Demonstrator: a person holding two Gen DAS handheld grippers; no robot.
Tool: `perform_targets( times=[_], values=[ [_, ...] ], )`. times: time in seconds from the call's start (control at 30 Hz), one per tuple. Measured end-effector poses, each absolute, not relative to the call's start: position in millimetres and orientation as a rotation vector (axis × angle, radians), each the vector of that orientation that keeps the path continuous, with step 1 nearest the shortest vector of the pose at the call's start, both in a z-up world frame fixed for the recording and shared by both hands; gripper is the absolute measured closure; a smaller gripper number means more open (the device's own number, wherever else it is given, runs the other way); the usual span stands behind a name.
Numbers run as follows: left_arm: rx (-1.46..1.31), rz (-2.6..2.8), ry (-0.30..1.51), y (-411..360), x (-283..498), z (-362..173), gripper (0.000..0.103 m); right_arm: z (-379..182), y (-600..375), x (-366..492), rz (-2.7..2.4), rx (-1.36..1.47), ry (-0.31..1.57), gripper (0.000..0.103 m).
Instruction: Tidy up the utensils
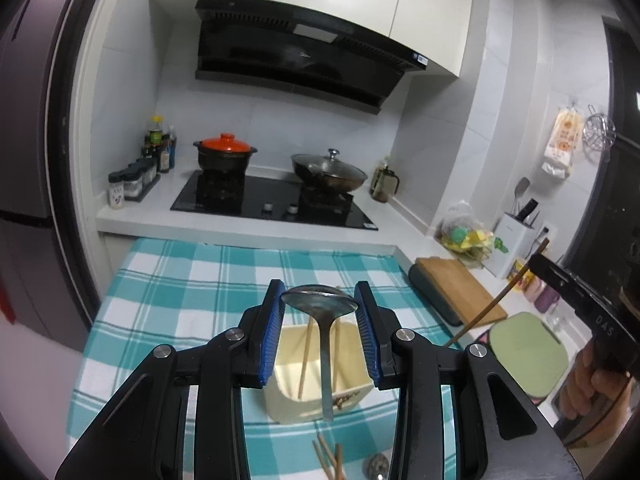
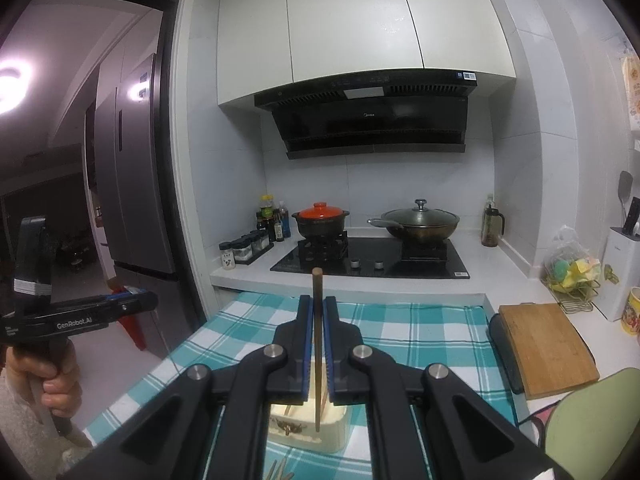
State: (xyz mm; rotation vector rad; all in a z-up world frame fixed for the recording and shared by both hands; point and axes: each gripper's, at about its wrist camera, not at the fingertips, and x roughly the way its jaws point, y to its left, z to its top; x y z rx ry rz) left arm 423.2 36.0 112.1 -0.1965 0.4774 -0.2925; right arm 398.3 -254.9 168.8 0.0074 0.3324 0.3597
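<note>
Left gripper (image 1: 320,304): blue ribbed pads pinch a steel spoon (image 1: 320,302), frame centre.
Right gripper (image 2: 318,320): pads clamp a wooden chopstick (image 2: 317,344), centre.
Holder (image 1: 316,376): cream, rectangular, on teal checked cloth (image 1: 168,288), lower centre.
Lettering: "GenRobot.AI", left.

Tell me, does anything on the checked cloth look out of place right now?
Yes. A few loose chopsticks lie scattered on the checked cloth in front of the cream holder, not inside it with the others. The left gripper grips a spoon by its bowl, handle hanging down.
</note>
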Motion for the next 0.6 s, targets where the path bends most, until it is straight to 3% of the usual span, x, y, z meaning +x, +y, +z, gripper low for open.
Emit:
perform_targets(
  times=[0.27, 0.6],
  values=[
    [-0.151, -0.28, 0.569, -2, 494, 74, 0.068, 147, -242, 457, 0.372, 0.008, 0.394, 0.098],
    [-0.122, -0.26, 0.746, -30, 547, -4, 0.068, 69, -230, 527, 0.376, -0.011, 0.634, 0.098]
  ],
)
